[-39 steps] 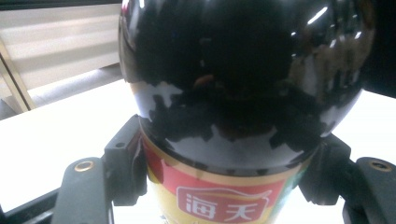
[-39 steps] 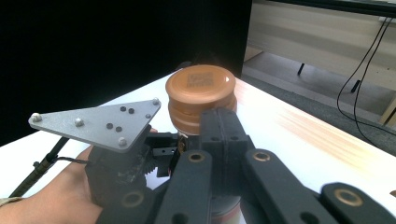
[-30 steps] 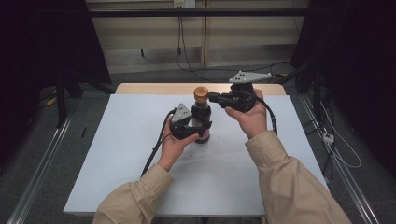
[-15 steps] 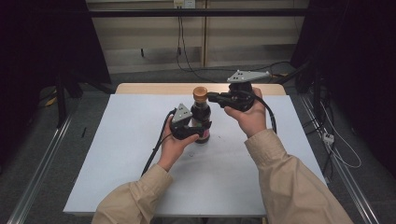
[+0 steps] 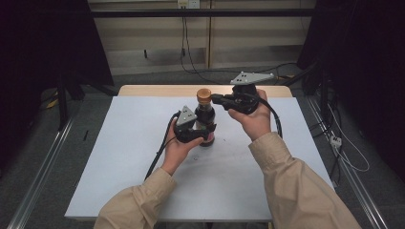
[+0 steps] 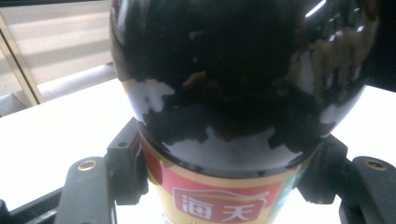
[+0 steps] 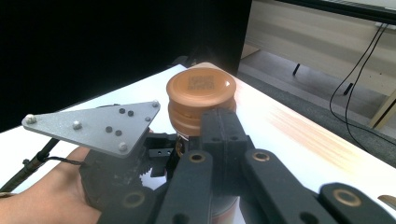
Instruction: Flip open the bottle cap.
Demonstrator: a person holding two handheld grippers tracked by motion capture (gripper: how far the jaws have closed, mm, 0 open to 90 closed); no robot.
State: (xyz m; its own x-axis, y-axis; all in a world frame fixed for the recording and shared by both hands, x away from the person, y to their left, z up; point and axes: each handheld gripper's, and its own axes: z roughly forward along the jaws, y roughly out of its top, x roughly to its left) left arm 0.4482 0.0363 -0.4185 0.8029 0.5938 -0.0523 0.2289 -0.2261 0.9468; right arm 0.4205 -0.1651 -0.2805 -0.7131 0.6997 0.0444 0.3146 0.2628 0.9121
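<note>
Comparing the high view with its pictures from the second before, almost nothing was found to have shifted: both hands were kept where they had been, and the bottle (image 5: pixel 206 125) was left standing upright near the middle of the white surface (image 5: pixel 119 157). The left tongs (image 5: pixel 199 132) were clamped on the bottle's lower body, at the level of its label, so the bottle was held and steadied rather than carried. The right tongs (image 5: pixel 216 98) were drawn together with nothing between them, and their tips were laid against the side of the brown cap (image 5: pixel 204 95), pointing in from the right. From this it was judged that the bracing grip had been settled and that work on the cap had not yet begun; the cap was seen still seated on the neck.

From the left gripper view, details hidden from above were supplied: the black pads (image 6: pixel 128 163) were seen pressed on either side of the red and yellow label (image 6: pixel 219 205), just under the dark glossy shoulder, with white surface visible behind. From the right gripper view, the cap was seen close up, a printed square code on its flat top, with the two jaws meeting just below its rim. Whether they were touching it or only very near could not be told. The grey plate (image 7: pixel 98 123) of the left tongs and the hand (image 7: pixel 42 191) holding them were also caught there, beside the bottle. Only from above could the whole arrangement be taken in.
</note>
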